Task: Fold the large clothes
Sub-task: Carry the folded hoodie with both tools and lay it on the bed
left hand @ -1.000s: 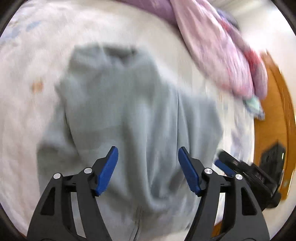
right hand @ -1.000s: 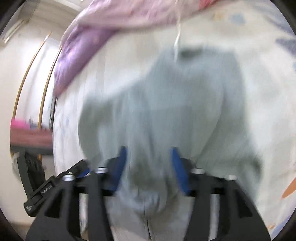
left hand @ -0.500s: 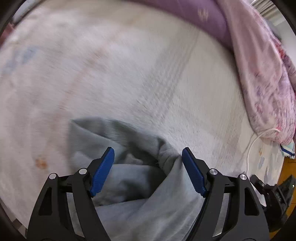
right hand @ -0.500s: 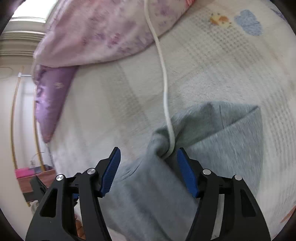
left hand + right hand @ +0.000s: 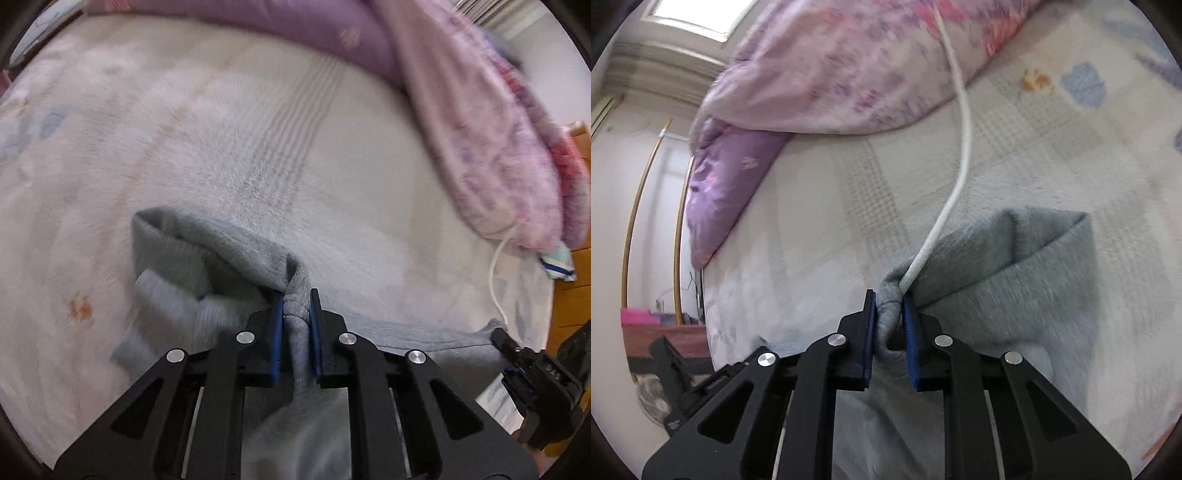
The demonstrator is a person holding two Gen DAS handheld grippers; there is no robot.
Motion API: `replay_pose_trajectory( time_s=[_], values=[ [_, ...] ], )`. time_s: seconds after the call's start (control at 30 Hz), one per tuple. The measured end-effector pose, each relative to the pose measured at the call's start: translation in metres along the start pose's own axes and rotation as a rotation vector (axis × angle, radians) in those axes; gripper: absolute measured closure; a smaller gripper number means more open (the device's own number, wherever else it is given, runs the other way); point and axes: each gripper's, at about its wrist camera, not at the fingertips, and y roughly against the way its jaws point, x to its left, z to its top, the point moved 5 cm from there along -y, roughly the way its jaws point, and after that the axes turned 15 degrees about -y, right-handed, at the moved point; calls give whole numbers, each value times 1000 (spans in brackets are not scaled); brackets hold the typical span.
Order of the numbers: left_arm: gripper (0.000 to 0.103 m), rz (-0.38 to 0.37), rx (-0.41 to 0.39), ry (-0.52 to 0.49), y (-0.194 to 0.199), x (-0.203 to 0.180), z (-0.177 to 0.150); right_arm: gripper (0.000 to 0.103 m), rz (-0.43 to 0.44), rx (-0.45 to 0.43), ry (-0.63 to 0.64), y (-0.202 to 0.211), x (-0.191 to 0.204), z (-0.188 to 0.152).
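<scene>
Fabric is already between both pairs of jaws. The left gripper (image 5: 296, 306) is clamped on a bunched fold of the grey garment (image 5: 221, 258), and the right gripper (image 5: 889, 314) pinches another bunched edge of the same garment (image 5: 1015, 280). The garment lies on the pale bedsheet (image 5: 240, 147), not flat but heaped.

In the left wrist view most of the cloth spreads toward 9 and 10 o'clock from the jaws, with a raised ridge running from 10 o'clock down into the pinch. A flat strip of it also runs toward 3 o'clock, where the other gripper shows at the edge of the picture. In the right wrist view the cloth spreads toward 2 and 3 o'clock. So I judge that the long axis of the garment goes across, between the two grippers, and each hand holds one end region; neither is clearly nearer.

A white cable (image 5: 960, 147) comes down from 12 o'clock and ends right at the right pinch. I cannot tell if it is caught inside the jaws. If yes, lifting may drag it.

The pink quilt (image 5: 849, 66) and the purple pillow (image 5: 314, 33) lie at the far side of the bed, apart from the garment.
</scene>
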Motion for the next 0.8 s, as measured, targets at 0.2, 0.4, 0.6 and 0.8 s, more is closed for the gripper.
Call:
replay_pose_trajectory(
  time_s=[0.2, 0.4, 0.6, 0.8],
  values=[
    [91, 17, -86, -31, 68, -21, -56, 91, 24, -32, 71, 63, -3, -63],
    [91, 13, -88, -35, 107, -29, -131, 91, -6, -27, 87, 112, -34, -131],
    [91, -27, 9, 78, 108, -8, -215, 91, -34, 63, -27, 125, -87, -194],
    [91, -7, 89, 83, 89, 7, -282, 91, -124, 114, -85, 116, -139, -247]
  ],
)
